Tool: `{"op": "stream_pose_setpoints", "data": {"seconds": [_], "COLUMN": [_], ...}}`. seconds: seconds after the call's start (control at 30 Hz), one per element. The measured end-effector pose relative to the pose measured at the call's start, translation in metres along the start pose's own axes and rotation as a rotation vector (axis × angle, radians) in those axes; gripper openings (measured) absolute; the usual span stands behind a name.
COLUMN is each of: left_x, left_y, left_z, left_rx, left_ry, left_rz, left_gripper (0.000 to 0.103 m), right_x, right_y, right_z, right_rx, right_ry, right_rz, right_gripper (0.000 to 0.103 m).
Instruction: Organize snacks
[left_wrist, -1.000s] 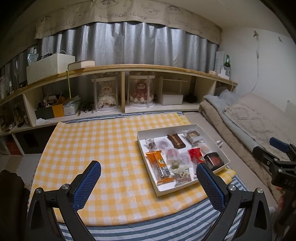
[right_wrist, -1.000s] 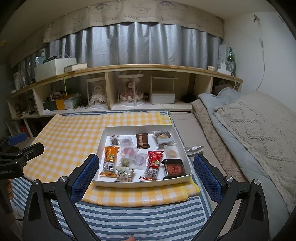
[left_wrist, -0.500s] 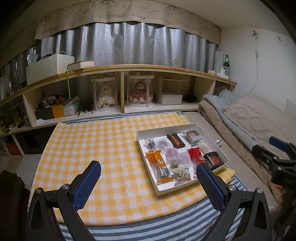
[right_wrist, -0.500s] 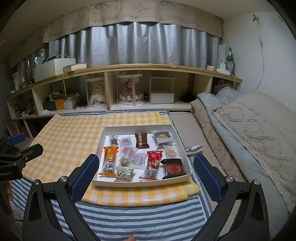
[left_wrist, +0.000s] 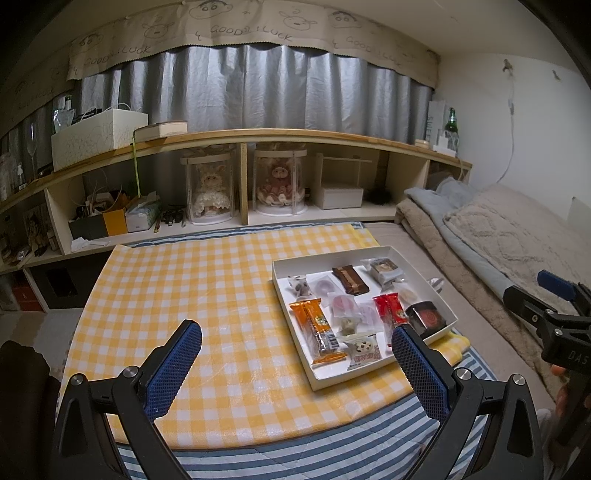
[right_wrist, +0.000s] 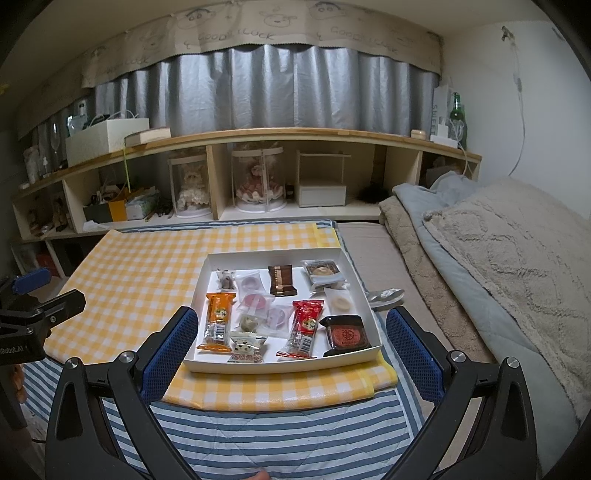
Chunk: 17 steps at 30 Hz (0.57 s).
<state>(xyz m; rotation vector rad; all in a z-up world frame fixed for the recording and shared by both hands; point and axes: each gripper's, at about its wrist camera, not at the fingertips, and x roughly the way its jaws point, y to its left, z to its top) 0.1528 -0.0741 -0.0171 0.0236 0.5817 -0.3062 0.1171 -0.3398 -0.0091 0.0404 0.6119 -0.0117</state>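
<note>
left gripper (left_wrist: 296, 349): hanging above the near edge of the yellow checked cloth (left_wrist: 207, 295), its blue pads spread wide, holding nothing and touching nothing.
right gripper (right_wrist: 291, 332): hovering in front of the white tray (right_wrist: 280, 363), spread just as wide, nothing between its pads.
tray: sitting at the right end of the cloth, close to the bed (right_wrist: 498, 251), 1 tray in all.
long packets: 1 orange packet (right_wrist: 218, 319) lying along the tray's left side, 1 red packet (right_wrist: 304, 325) lying right of centre.
dark items: 1 brown wrapped bar (right_wrist: 281, 280) at the back, 1 black box with a red top (right_wrist: 345, 334) in the near right corner.
clear wrapped sweets: about 6 lying in the middle; exact count is hard to tell.
other: 1 silver wrapper (right_wrist: 384, 295) lying off the tray, beside its right wall.
</note>
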Motion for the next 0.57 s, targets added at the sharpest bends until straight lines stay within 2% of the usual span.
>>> {"op": "stream_pose_setpoints", "data": {"seconds": [0.57], "left_x": [0.0002], "left_y": [0.0], "left_z": [-0.0015], "left_rx": [-0.007], "left_ry": [0.007], "left_rz": [0.004], "left_gripper": [0.103], "right_x": [-0.0001], "right_y": [0.0], "right_z": [0.0002], "right_rx": [0.002], "right_ry": [0.0], "right_rz": [0.0], "right_gripper": [0.103]}}
